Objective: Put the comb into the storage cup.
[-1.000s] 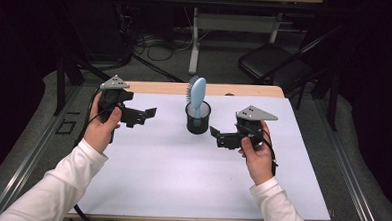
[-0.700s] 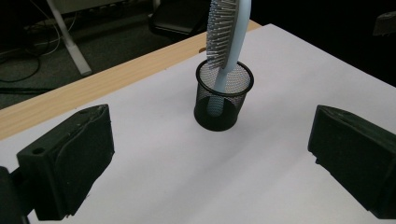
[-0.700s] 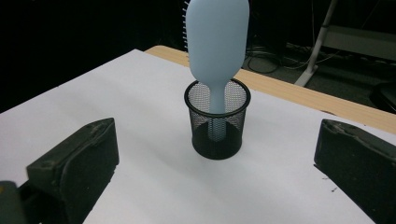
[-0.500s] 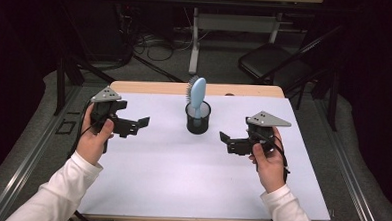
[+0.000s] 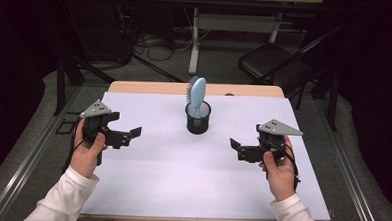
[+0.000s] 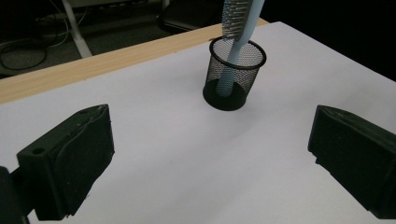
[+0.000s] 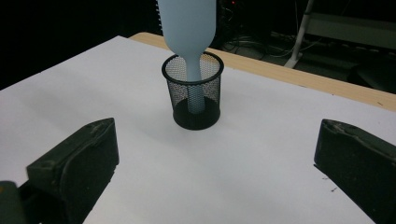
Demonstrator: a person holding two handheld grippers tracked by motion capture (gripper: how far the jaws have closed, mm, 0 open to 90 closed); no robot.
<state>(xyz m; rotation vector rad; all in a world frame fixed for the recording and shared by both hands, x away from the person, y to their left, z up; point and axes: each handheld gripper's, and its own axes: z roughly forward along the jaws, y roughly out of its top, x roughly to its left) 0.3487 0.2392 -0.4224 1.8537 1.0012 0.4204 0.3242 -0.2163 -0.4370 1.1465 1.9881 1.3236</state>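
1. Now both tools have drawn back from the middle: the left hand-held gripper (image 5: 134, 133) sits out toward the left side of the surface (image 5: 180, 190), and the right hand-held gripper (image 5: 235, 143) toward the right side, each well apart from the mesh cup (image 5: 198, 121).

2. Each one has its jaws spread wide with nothing between them; the left gripper view and the right gripper view both show bare white surface in the gap.

3. The hairbrush (image 5: 197, 93) stands handle-down in the mesh cup, head up and leaning slightly, in the far middle of the surface. From the left gripper view the bristles (image 6: 233, 18) face that side; from the right gripper view the smooth blue back (image 7: 189, 23) is what faces the camera.

4. My reading is that the brush is already stowed in the cup and the hands are pulling clear, so the work looks finished or close to it.

5. Against the frame a second ago, both grippers were near the cup, flanking it closely, the left one farther up the surface and the right one just beside the cup's right.

6. Half a second ago they were already partway out; now they are nearer the person and wider still.

7. The cup and brush have kept the same spot and the same lean throughout, so the retreat has not disturbed them.
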